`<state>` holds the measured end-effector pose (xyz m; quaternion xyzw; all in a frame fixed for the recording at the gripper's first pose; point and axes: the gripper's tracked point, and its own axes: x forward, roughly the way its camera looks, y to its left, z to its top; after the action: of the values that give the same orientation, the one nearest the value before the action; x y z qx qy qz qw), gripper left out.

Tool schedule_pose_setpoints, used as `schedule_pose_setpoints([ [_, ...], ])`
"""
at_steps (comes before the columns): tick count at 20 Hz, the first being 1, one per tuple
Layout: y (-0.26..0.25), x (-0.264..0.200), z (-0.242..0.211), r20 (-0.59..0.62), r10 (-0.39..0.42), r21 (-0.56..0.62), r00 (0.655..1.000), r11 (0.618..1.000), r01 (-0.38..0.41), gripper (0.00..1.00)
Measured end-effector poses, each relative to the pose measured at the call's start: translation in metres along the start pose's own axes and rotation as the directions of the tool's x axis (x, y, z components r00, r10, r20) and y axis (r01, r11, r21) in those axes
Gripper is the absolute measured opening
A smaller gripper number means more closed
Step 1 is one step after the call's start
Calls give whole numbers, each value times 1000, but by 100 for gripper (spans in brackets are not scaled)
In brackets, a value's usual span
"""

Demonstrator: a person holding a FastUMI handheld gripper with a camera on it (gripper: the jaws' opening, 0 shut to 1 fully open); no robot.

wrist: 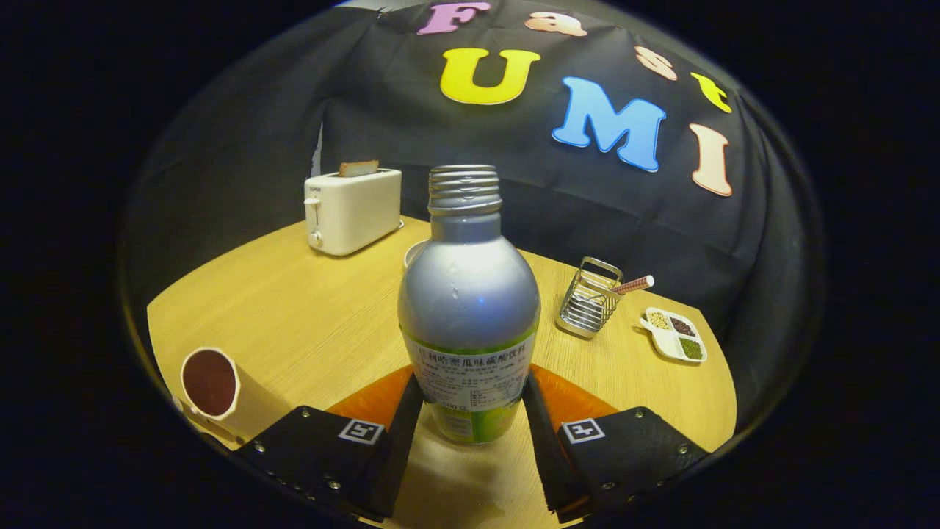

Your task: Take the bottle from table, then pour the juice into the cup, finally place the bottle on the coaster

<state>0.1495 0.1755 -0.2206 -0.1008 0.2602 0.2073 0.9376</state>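
Silver bottle point(468, 308) held upright in my claw point(470, 411), both fingers pressed on its label.

Uncapped, it stands over the orange coaster point(569, 400), so pouring looks done and only release remains; cup point(213, 386) at the table's point(308, 323) near edge, toaster point(352, 209) far corner, open wood between.

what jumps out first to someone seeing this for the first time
The silver bottle, uncapped and upright, stands between the gripper fingers, which press its label on both sides. The cup with dark liquid sits on the table beside them, and a white toaster stands far beyond.
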Motion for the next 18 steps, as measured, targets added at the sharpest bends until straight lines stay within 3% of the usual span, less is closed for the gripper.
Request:
schedule_pose_setpoints([
  [4,2,20,5,71,13,39,997,999,-15,73],
  [10,-4,44,-11,53,1,110,999,994,-7,74],
  [18,0,40,-11,45,11,124,999,992,-17,80],
])
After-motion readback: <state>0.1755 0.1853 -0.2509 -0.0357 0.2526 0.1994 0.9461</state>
